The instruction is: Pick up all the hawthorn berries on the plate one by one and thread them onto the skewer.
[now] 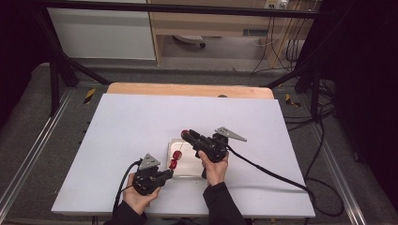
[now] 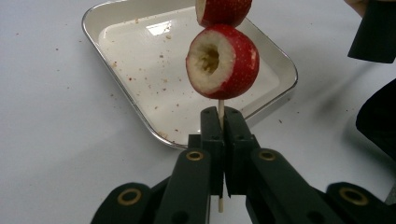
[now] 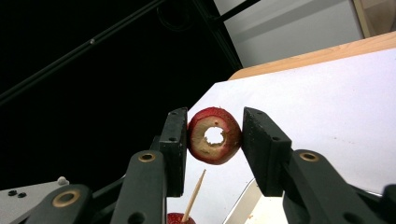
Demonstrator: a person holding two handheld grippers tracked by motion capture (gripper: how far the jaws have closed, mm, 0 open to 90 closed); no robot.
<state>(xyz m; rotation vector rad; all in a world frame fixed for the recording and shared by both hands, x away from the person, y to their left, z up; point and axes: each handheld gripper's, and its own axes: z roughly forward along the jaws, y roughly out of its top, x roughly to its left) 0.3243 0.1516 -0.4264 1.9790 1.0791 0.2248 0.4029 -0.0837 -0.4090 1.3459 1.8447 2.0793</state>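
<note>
My left gripper is shut on the lower end of a thin wooden skewer. Two cored red fruit pieces are threaded on it, one just above the jaws and another at the top edge. In the high view the left gripper holds the skewered fruit over the steel tray. My right gripper is shut on a cored red fruit ring, its hole facing the camera, above the skewer's pointed tip. In the high view the right gripper hovers over the tray's far edge.
The shallow steel tray holds only crumbs and sits on a white sheet over a wooden table. A black cable trails right from the right gripper. A black frame and floor cables surround the table.
</note>
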